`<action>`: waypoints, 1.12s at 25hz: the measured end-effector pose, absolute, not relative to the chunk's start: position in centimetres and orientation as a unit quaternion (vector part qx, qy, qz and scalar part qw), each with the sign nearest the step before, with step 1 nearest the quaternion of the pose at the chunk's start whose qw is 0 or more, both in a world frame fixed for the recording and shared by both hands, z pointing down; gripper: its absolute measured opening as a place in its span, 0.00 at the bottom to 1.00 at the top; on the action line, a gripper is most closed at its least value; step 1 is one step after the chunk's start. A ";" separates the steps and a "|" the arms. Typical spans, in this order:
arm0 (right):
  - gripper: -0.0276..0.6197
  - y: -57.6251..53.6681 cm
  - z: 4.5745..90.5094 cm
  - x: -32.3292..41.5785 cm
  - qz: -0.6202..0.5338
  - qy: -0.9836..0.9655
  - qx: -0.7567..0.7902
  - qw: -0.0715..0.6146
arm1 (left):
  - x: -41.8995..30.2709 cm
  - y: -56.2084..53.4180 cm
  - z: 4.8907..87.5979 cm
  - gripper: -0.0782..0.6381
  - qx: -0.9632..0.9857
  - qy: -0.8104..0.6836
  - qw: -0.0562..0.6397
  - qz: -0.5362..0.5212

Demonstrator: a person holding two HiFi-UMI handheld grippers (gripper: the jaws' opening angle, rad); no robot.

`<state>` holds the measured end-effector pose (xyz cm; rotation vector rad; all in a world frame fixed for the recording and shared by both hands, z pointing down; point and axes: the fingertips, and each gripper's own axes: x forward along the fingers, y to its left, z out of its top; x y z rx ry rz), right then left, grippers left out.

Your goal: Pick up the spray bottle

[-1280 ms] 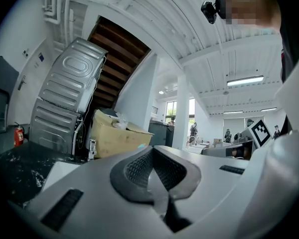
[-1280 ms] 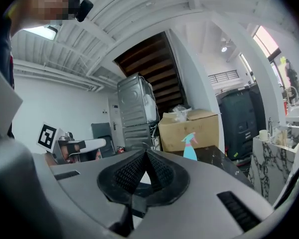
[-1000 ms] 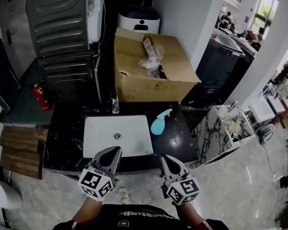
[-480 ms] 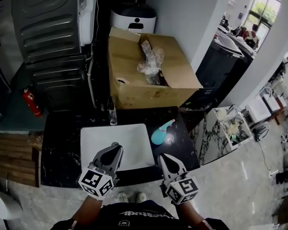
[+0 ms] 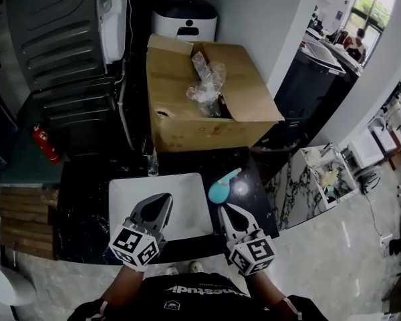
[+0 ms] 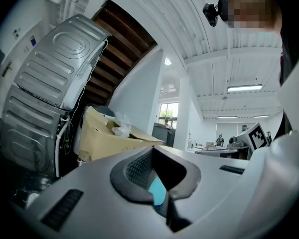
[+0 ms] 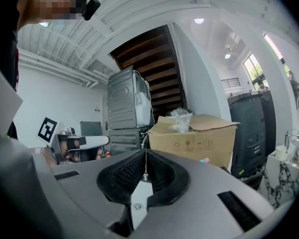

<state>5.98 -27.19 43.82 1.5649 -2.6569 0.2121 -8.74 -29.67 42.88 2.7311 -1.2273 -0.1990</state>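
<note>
Nearest in the head view, the left gripper (image 5: 162, 202) and the right gripper (image 5: 225, 210) are held side by side above the near part of a black counter (image 5: 87, 206), touching nothing on it. Only each gripper's own view shows its jaws up close. The left gripper (image 6: 152, 151) has its tips pressed together with nothing pinched, and a patch of teal shows through the hollow behind them. The right gripper (image 7: 145, 156) has its tips meeting in a thin seam, also holding nothing, with white showing through its hollow. A white sink (image 5: 130, 196) is set into the counter beneath the left gripper. The spray bottle (image 5: 220, 187), teal, lies on its side on the counter just right of the sink. It is a little beyond the right gripper's tips, with its head pointing far and to the right, and only the head view shows it whole. A small clear bottle (image 5: 152, 164) stands at the sink's far edge. Beyond the counter sits an open cardboard box (image 5: 187, 122) with crumpled clear plastic (image 5: 206, 84) in it, and both gripper views show that plastic poking above the rim. To the left stand stacked grey machines (image 5: 53, 39), with a red fire extinguisher (image 5: 45, 144) low beside them. Behind the box is a white appliance (image 5: 185, 22), seen only from the head.
</note>
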 end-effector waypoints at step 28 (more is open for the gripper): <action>0.41 -40.3 58.0 12.8 0.117 -0.819 0.546 0.130 | -7.0 -33.8 47.6 0.13 0.893 -0.438 0.105 0.001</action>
